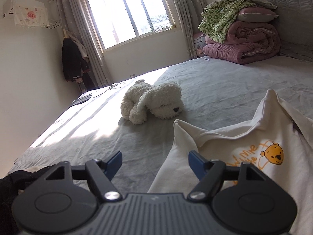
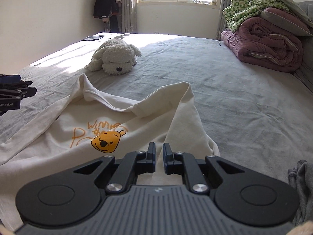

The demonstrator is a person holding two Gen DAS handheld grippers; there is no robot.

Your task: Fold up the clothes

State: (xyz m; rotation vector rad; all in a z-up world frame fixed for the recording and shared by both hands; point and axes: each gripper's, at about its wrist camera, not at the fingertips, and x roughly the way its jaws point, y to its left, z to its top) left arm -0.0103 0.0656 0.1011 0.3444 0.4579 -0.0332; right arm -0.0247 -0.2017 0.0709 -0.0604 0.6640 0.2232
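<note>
shirt [image 2: 109,137], cream with an orange bear print, lies spread on the bed [image 2: 234,98] right under and ahead of both claws, its two shoulder corners peaked up ahead of them, likely how they settled after being laid down. beyond the claws, toward the window, sits a plush dog [image 2: 115,58], well clear of the cloth. off to the right by the headboard, a stack of quilts [image 2: 264,45] is piled out of the folding space. no baskets or boxes show, so nothing is held in anything.

left claw [image 1: 154,161] hangs spread wide, nothing between its fingers, the shirt's edge just right of it. right claw [image 2: 159,152] hovers over the shirt with its fingers a narrow gap apart, pinching nothing. folding looks barely begun; the sleeves seem the next thing to take.
</note>
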